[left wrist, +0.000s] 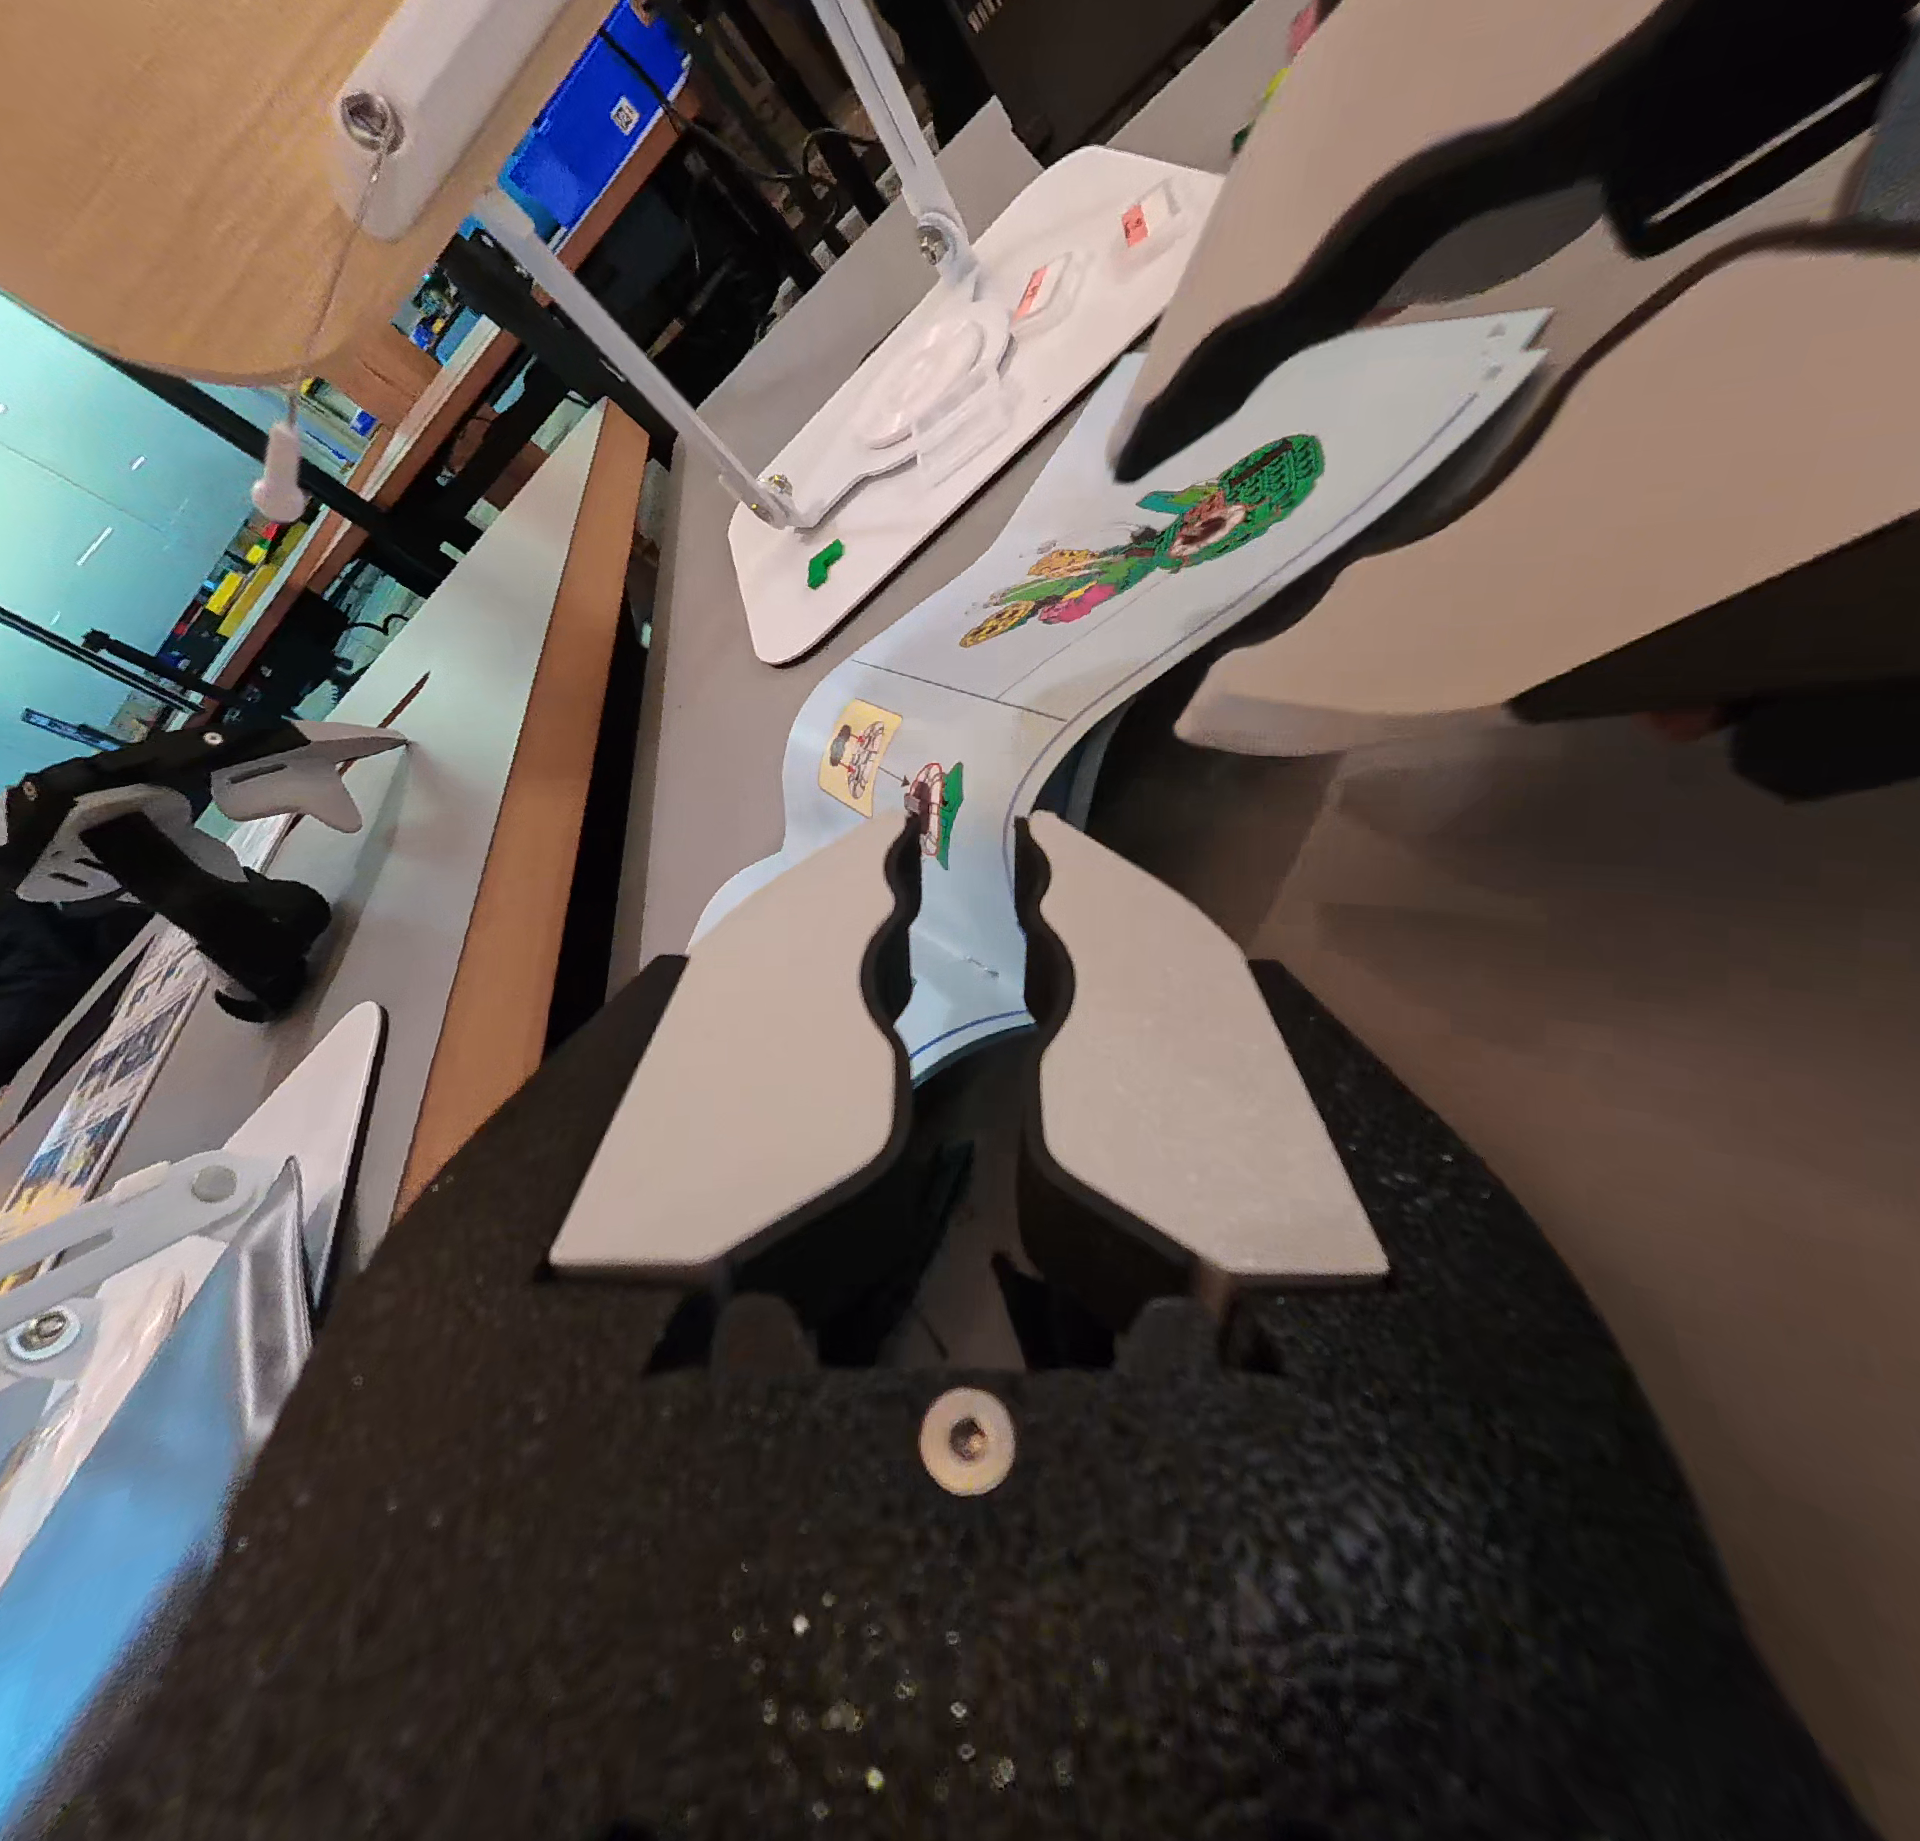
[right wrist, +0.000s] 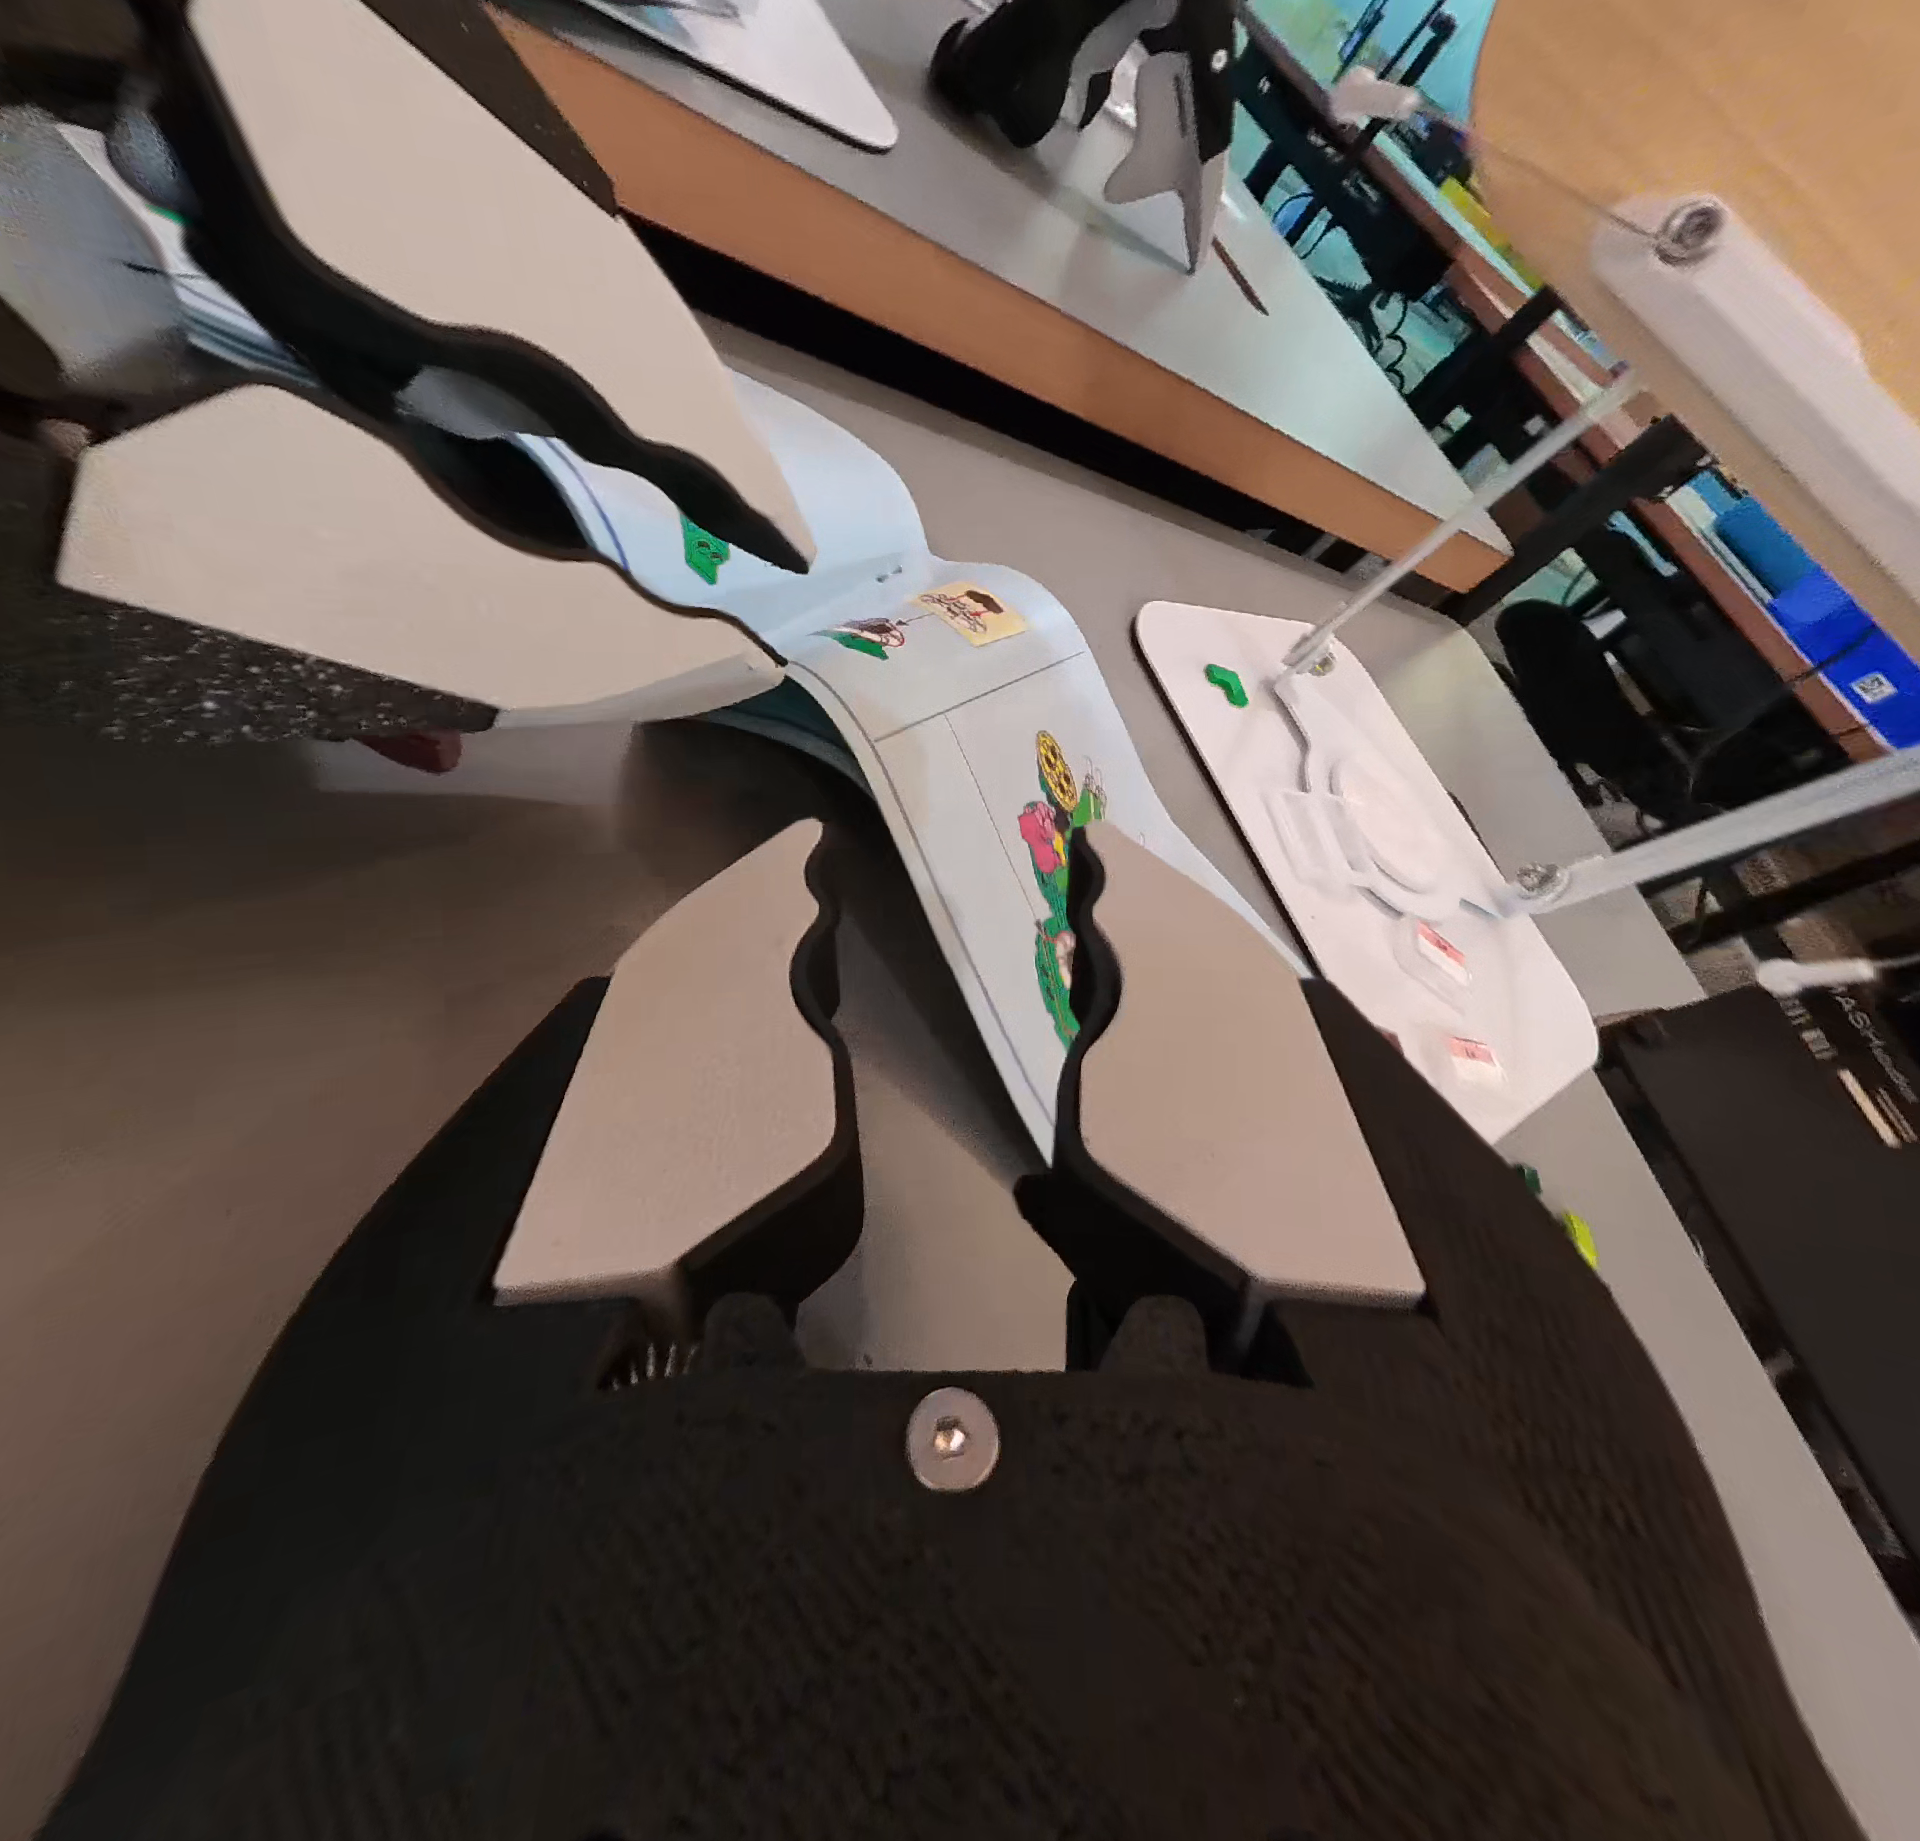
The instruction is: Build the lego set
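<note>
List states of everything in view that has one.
booklet: open, top page bowed up off the table
left gripper: closed on booklet's edge
right gripper: open, page between fingers, not clamped
green piece: lying loose on white board

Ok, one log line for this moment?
left tool: gripping booklet | right tool: open, arched page between fingers | nearby: white board with green piece, grey table
</note>
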Demonstrator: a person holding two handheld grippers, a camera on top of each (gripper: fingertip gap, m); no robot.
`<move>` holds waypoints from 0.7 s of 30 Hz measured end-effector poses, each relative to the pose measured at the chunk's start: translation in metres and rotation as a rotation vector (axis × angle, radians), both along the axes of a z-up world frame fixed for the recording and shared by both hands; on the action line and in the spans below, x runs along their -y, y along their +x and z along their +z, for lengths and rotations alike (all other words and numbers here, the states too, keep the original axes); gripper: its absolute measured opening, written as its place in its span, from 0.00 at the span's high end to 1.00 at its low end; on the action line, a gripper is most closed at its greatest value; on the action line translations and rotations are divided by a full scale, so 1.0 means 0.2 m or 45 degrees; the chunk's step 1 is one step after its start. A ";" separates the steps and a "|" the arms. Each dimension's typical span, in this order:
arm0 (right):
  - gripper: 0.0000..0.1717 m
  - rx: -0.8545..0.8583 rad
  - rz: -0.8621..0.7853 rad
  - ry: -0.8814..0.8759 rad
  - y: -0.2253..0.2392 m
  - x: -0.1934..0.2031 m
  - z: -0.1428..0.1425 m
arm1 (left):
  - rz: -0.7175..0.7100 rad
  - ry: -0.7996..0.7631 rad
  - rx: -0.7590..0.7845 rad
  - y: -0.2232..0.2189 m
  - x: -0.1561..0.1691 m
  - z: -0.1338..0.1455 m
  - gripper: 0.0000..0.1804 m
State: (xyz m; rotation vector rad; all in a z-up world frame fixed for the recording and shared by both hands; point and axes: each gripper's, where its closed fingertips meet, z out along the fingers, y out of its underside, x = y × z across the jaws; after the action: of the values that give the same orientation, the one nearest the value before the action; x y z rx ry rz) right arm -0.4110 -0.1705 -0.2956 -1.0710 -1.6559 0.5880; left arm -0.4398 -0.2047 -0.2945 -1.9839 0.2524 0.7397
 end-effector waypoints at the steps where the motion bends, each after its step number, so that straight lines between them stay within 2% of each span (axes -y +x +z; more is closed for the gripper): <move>1: 0.76 0.006 0.002 0.013 -0.02 0.00 0.00 | 0.001 0.007 0.005 0.00 0.00 0.00 0.91; 9: 0.77 -0.033 0.017 0.008 -0.09 0.04 0.02 | 0.010 0.053 0.018 -0.01 0.02 0.03 0.91; 18: 0.79 -0.086 -0.107 0.229 -0.09 -0.04 0.04 | 0.023 0.045 0.023 -0.02 0.03 0.02 0.90; 21: 0.80 -0.113 -0.125 0.238 -0.09 -0.06 0.05 | -0.014 0.030 0.039 0.01 0.01 0.01 0.89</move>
State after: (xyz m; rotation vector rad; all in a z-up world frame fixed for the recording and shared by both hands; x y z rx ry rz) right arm -0.4284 -0.1593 -0.2850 -0.9698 -1.5395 0.4027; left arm -0.4388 -0.2074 -0.2926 -1.9685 0.2350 0.7021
